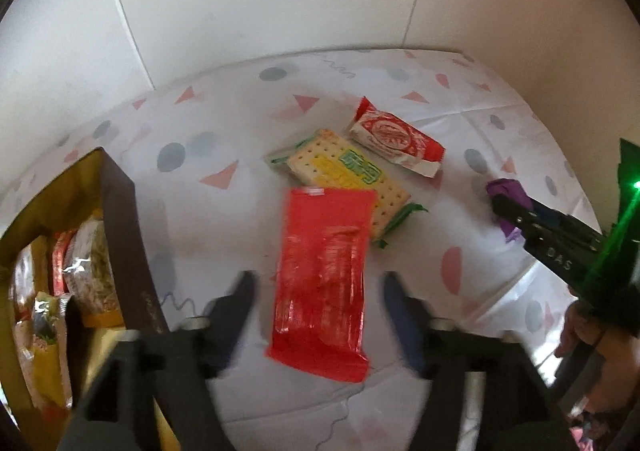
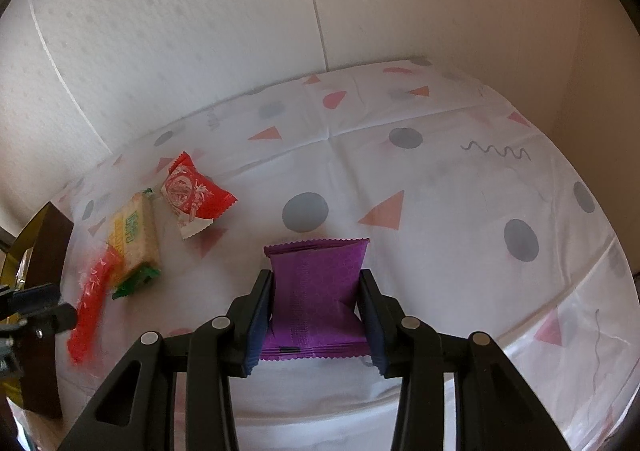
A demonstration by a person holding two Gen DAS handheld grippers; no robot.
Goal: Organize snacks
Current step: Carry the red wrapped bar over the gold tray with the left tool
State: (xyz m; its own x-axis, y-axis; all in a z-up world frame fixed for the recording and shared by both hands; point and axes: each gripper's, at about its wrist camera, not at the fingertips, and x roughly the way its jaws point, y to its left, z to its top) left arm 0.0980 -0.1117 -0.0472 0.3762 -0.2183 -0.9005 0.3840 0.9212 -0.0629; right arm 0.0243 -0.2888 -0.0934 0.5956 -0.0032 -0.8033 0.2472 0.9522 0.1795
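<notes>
In the left wrist view my left gripper [image 1: 318,281] is open, its fingers on either side of a flat red snack packet [image 1: 322,279] that lies on the tablecloth, motion-blurred. Beyond it lie a green-and-yellow cracker pack [image 1: 344,171] and a red-and-white snack pack [image 1: 394,137]. In the right wrist view my right gripper [image 2: 316,283] is shut on a purple snack packet [image 2: 318,291], held just above the cloth. The red packet [image 2: 90,311], the cracker pack [image 2: 134,229] and the red-and-white pack [image 2: 192,195] show at the left there.
A brown box with a gold lining [image 1: 120,219] stands at the left, holding several snack bags [image 1: 86,263]. The table has a white cloth with pink and grey shapes [image 2: 440,211]. A white wall runs close behind.
</notes>
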